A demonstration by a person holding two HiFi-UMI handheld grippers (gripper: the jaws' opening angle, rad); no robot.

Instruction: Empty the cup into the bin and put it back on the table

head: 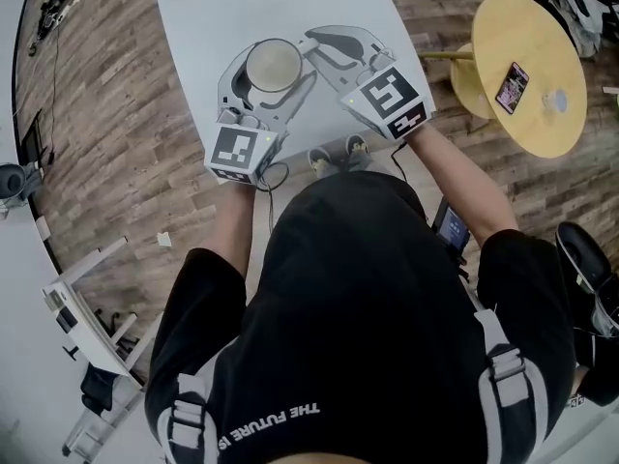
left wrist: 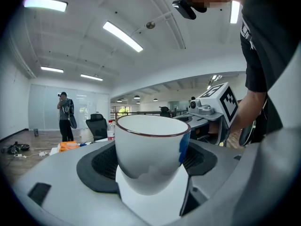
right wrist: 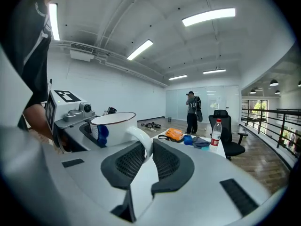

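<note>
The left hand-held gripper [left wrist: 150,167] grasps the white cup [left wrist: 149,142] by its body, one jaw pressed on each side. The right hand-held gripper [right wrist: 146,158] is clenched on the cup's handle [right wrist: 140,138], at the cup's 3 o'clock in the head view. The cup is upright over the white bench [head: 242,8], at the person's 12 o'clock.

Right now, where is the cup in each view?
Head view: cup upper centre.
Left gripper view: cup dead centre, clamped by the left gripper.
Right gripper view: cup left of centre, handle pinched by the right gripper.
Shared landmark: standing person in the background, both gripper views only.
</note>
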